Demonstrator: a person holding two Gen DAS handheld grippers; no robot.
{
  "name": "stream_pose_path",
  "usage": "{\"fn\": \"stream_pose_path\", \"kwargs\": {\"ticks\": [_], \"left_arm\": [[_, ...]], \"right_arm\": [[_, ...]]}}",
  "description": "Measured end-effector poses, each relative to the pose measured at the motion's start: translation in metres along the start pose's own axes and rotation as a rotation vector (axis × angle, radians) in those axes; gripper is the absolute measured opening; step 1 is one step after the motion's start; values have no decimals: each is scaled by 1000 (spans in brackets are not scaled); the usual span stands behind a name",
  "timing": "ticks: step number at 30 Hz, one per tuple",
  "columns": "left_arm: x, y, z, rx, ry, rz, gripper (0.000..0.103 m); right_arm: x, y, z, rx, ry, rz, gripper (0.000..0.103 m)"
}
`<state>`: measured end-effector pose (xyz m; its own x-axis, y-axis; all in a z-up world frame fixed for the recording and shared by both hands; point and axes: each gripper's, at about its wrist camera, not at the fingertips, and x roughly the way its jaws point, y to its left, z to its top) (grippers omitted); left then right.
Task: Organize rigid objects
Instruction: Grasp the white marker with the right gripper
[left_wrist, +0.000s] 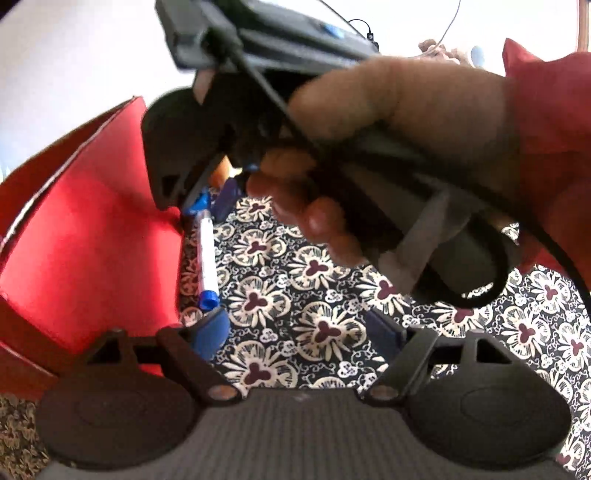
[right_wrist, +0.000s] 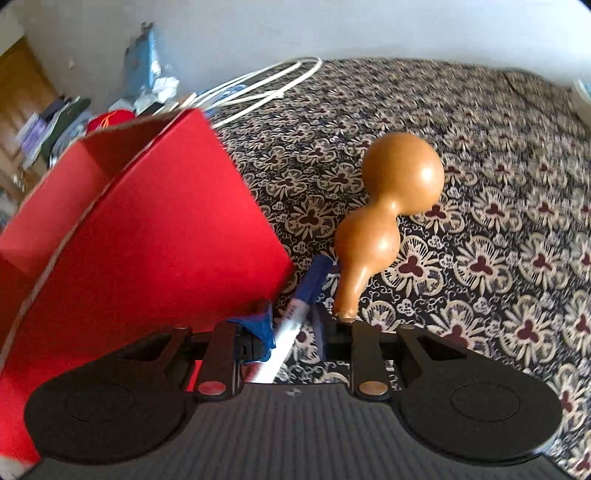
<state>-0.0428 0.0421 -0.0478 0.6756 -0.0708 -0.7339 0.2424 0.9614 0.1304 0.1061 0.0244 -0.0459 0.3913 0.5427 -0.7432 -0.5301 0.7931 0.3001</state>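
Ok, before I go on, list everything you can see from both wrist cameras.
box: one, red, open-topped, left side of the cloth
pen: one, white with blue ends, lying against the box's corner
gourd: one, tan, lying on the cloth right of the pen
cloth: one, dark with cream flowers, under everything
cord: one looped bundle, white, far edge of the cloth
clutter: blurred heap, mixed colours, beyond the box
left claw: one, black with blue pads, open over bare cloth
right claw: one, black with blue pads, shut on the pen
hand: one, red sleeve, gripping the right claw's handle
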Motion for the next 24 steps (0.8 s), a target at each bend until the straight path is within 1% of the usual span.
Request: {"fn": "stream_pose_path", "kwargs": {"ticks": [2, 5, 8, 12, 15, 18, 21, 22, 24], "left_arm": [[-2, 0, 0, -1, -2, -2, 79], [-8, 0, -1, -8, -3, -11, 79], [-9, 0, -1, -11, -5, -15, 79], [-5, 4, 4, -47, 22, -51, 78], [0, 4, 8, -76, 42, -91, 72], [5, 4, 11, -80, 43, -93, 69], [8, 7, 16, -88, 37, -108, 72], [8, 8, 17, -89, 32, -116, 77], [9, 10, 18, -85, 29, -129, 79]], "right_arm": [[-2, 0, -5, -39, 0, -4, 0], [-14, -6, -15, -61, 16, 1, 0], [-26, -13, -26, -43, 34, 9, 0], [-45, -28, -43, 50, 63, 48, 0], [-55, -37, -56, 139, 76, 81, 0], [-64, -49, -69, 222, 77, 111, 0], [-68, -59, -78, 296, 81, 149, 0], [-69, -60, -79, 330, 86, 167, 0], [-72, -67, -87, 395, 97, 202, 0]]}}
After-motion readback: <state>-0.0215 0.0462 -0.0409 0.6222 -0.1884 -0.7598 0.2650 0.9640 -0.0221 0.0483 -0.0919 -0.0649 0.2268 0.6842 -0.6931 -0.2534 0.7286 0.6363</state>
